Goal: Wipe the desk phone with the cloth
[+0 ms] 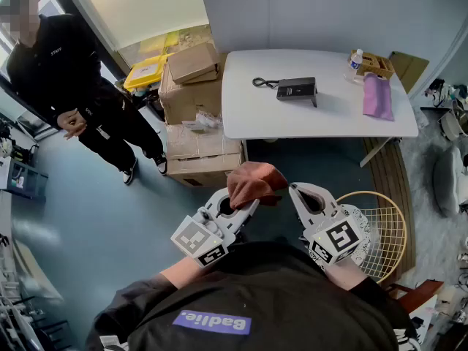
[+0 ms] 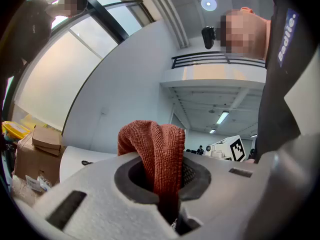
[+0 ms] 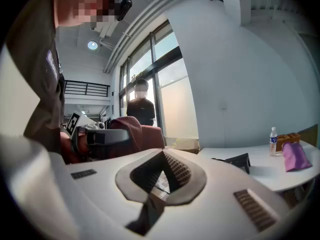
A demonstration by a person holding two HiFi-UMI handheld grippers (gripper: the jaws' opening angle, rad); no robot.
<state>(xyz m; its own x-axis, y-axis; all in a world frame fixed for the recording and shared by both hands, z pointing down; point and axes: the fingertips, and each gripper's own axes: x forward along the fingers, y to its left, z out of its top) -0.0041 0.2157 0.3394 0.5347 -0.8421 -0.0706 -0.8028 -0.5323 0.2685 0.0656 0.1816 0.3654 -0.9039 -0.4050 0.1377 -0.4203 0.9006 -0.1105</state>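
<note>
A black desk phone (image 1: 296, 90) with a coiled cord lies on the white table (image 1: 256, 119) ahead, well away from both grippers. My left gripper (image 1: 245, 202) is shut on a rust-red cloth (image 1: 252, 180), which bunches up above its jaws; the cloth (image 2: 157, 149) fills the middle of the left gripper view. My right gripper (image 1: 294, 189) is just right of the cloth, shut with nothing between its jaws. Both are held close to my chest, above the floor. The right gripper view shows the phone (image 3: 239, 160) on the table at right.
A purple cloth (image 1: 377, 96), a water bottle (image 1: 355, 59) and a small wooden box (image 1: 376, 64) sit at the table's right end. Cardboard boxes (image 1: 194, 101) stand left of the table. A wire basket (image 1: 380, 229) is at my right. A person in black (image 1: 66, 79) stands at left.
</note>
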